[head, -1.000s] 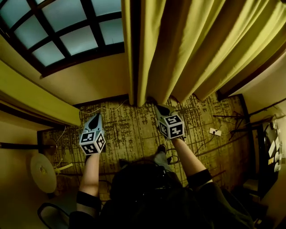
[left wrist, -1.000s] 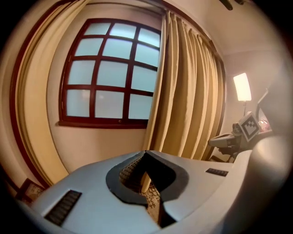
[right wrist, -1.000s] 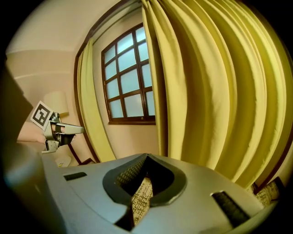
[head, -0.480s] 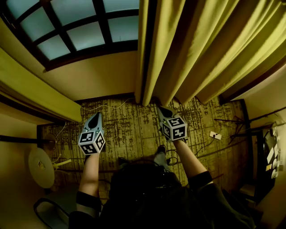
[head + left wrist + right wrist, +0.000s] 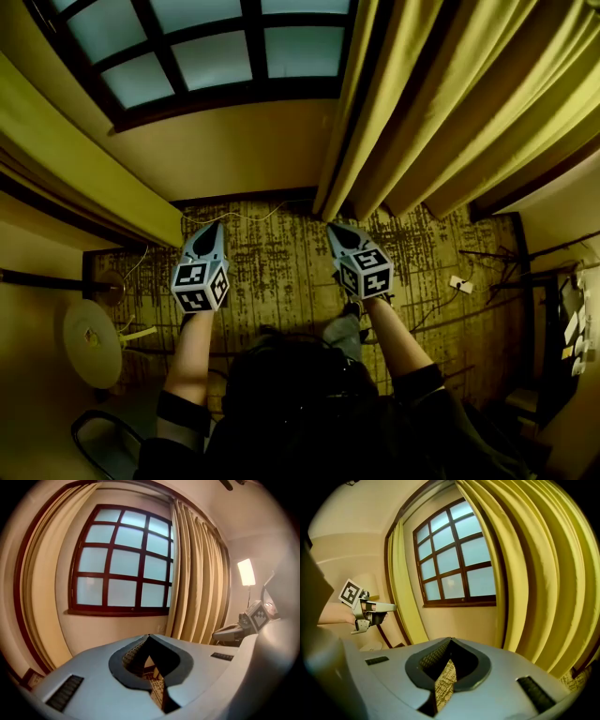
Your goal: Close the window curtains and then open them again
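The window stands bare between the left curtain and the right curtain, both bunched aside, so I judge closing is not yet begun: my left tool and right tool, clenched on nothing, must unclench and grip the curtains' inner edges.

Dim, warm-toned room. Pale daylight glows through the window; a lamp glares in the left gripper view. The carpet lies shadowed. Both gripper views bend strongly, corners black.
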The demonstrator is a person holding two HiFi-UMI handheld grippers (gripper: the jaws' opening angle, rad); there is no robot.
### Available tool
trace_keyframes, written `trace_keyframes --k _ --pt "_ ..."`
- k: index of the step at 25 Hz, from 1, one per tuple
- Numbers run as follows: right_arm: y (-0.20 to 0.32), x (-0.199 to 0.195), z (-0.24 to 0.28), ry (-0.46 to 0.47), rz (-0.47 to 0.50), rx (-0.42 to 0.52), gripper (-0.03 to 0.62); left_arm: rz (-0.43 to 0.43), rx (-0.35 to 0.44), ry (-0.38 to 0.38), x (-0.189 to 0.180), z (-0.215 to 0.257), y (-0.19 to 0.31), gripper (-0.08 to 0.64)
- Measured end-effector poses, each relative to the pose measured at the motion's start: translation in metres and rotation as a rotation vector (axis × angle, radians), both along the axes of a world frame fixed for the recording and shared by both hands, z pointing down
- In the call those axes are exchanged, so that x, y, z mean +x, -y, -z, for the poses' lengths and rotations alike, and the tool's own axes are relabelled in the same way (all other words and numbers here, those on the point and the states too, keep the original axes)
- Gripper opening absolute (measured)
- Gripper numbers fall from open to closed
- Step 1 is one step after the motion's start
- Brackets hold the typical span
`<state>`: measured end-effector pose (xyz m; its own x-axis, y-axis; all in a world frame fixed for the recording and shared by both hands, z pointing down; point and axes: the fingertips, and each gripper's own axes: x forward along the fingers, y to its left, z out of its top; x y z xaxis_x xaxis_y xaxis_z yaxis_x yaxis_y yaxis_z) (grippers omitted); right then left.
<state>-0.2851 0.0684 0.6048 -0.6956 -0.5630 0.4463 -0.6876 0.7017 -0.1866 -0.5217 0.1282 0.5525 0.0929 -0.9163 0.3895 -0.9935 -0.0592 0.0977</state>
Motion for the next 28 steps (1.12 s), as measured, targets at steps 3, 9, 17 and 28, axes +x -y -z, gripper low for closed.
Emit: trace_keyframes --k 3,9,17,28 --pt "-0.026 -0.044 0.006 0.019 0.037 0.004 0.003 -0.020 0.004 0.006 -0.024 0.002 -0.012 0.002" --pt "-0.064 -0.129 0.025 0.035 0.152 0.009 0.003 -0.006 0.010 -0.019 -0.072 0.009 -0.029 0.002" --pt "-0.065 -0.208 0.044 0.037 0.326 0.018 0.003 0.063 0.015 -0.043 -0.114 0.008 -0.009 0.002" --pt "-0.010 -0.299 0.052 0.081 0.545 0.049 0.003 0.185 0.020 0.003 -0.176 0.015 0.053 0.002"
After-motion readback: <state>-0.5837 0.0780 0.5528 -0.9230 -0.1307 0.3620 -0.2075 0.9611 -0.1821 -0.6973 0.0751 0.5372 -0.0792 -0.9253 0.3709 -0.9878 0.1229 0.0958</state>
